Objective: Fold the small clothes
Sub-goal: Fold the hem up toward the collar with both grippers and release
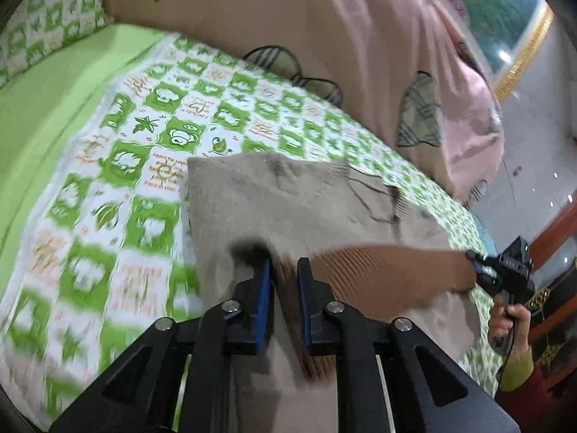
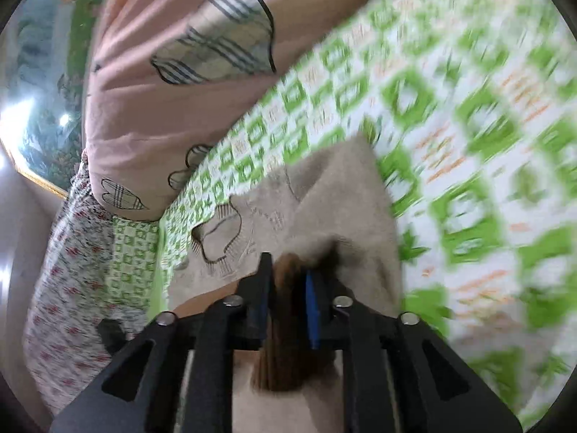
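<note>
A small beige garment (image 1: 288, 198) with a brown ribbed waistband (image 1: 389, 270) lies on the green-and-white patterned bedsheet (image 1: 126, 180). My left gripper (image 1: 285, 270) is shut on the brown waistband near its left end. My right gripper (image 2: 286, 270) is shut on the waistband's other end (image 2: 285, 324); it also shows in the left wrist view (image 1: 472, 258) at the far right, held by a hand. The waistband is stretched between the two grippers above the beige cloth (image 2: 342, 198). A dark embroidered outline (image 2: 220, 231) shows on the cloth.
A pink quilt (image 1: 360, 54) with plaid leaf patches is piled along the far side of the bed (image 2: 162, 108). A plain green sheet strip (image 1: 43, 108) and a pillow (image 1: 47, 18) lie at the left. A floral cloth (image 2: 72, 288) hangs at the bed's edge.
</note>
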